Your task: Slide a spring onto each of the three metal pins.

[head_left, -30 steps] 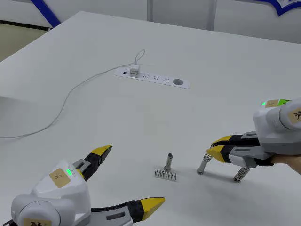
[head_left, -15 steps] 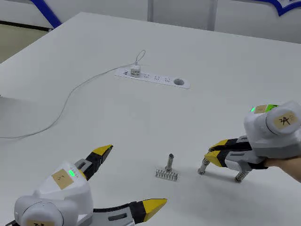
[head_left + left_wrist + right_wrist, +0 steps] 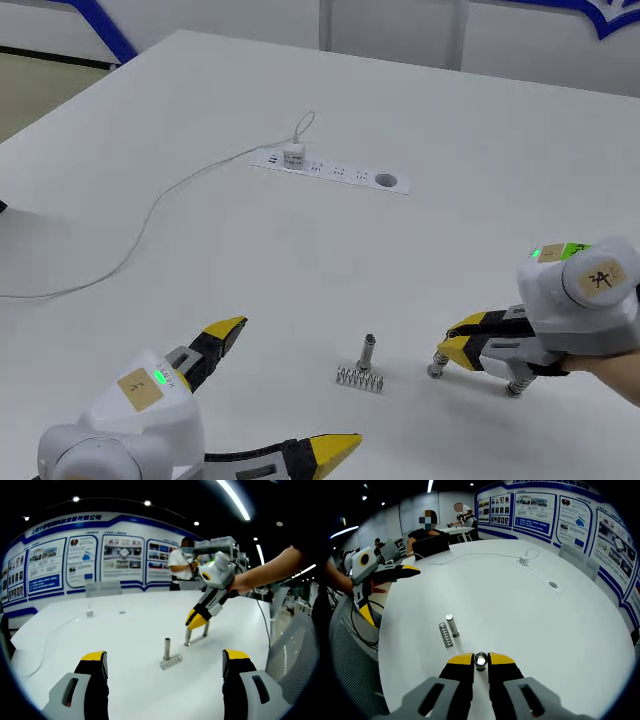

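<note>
1. The left gripper (image 3: 280, 387) is held empty over the white worktop (image 3: 250, 230), fingers spread wide.
2. A smooth, upright bare pin (image 3: 367, 351) is left to do, with the coiled loose spring (image 3: 360, 379) lying just beside it.
3. A sprung pin (image 3: 438, 363) is pinched between the narrow fingers of the right gripper (image 3: 460, 337).
4. A second sprung pin (image 3: 517, 383) is seen near it, so two of three appear finished.

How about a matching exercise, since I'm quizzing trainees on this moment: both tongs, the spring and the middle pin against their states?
Things:
1. left tongs
2. right tongs
3. loose spring
4. middle pin

States:
A. lying on its side
B. standing upright, bare
C. wide open, holding nothing
D. closed on a spring-clad pin

Pairs: 1-C, 2-D, 3-A, 4-B
</note>
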A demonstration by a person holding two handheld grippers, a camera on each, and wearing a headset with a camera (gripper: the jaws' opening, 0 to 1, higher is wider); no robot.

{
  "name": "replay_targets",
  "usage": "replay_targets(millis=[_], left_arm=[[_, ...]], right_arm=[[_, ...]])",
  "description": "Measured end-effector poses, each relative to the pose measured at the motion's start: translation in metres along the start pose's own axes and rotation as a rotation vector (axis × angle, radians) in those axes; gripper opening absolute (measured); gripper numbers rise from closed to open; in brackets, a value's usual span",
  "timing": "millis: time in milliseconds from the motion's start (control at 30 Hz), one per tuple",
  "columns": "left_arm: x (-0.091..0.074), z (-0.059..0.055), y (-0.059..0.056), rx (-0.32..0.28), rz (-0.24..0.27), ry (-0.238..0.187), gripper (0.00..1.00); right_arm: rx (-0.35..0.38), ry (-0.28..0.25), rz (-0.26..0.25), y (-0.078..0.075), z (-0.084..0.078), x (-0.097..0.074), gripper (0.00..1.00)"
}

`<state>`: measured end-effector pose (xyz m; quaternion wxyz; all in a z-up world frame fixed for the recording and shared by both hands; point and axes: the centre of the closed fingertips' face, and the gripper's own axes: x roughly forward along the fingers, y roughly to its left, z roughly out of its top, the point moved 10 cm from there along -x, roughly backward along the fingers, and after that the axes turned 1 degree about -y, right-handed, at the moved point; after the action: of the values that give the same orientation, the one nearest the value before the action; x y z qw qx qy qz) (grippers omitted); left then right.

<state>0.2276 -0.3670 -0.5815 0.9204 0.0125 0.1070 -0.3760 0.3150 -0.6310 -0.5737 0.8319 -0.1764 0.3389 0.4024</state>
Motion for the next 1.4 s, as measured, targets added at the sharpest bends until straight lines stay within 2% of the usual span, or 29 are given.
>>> replay_targets(millis=[200,433,700,967,1233,1333,1400], left_arm=[[0.0,0.001,-0.001,0.021,-0.003,0.003,0.97],[0.002,-0.002,-0.003,0.017,-0.019,0.014,0.97],[0.001,-0.002,-0.001,0.012,-0.007,0.013,0.97],[0.0,-0.001,-0.001,0.017,-0.005,0.015,0.97],[0.0,-0.001,-0.002,0.02,-0.007,0.015,0.97],[0.0,-0.001,-0.003,0.025,-0.01,0.017,0.96],[0.0,0.001,-0.004,0.027,-0.014,0.01,0.96]], right_arm=[[0.007,0.014,0.004,0.0,-0.003,0.005,0.11],[0.0,0.026,0.001,0.001,-0.005,0.008,0.11],[0.006,0.043,0.005,0.003,-0.011,0.015,0.11],[0.016,0.034,0.0,0.003,-0.01,0.014,0.11],[0.042,-0.006,-0.019,0.003,-0.008,0.003,0.17],[-0.019,-0.07,-0.086,0.001,-0.002,-0.007,0.17],[-0.009,-0.119,-0.116,0.0,0.003,-0.013,0.16]])
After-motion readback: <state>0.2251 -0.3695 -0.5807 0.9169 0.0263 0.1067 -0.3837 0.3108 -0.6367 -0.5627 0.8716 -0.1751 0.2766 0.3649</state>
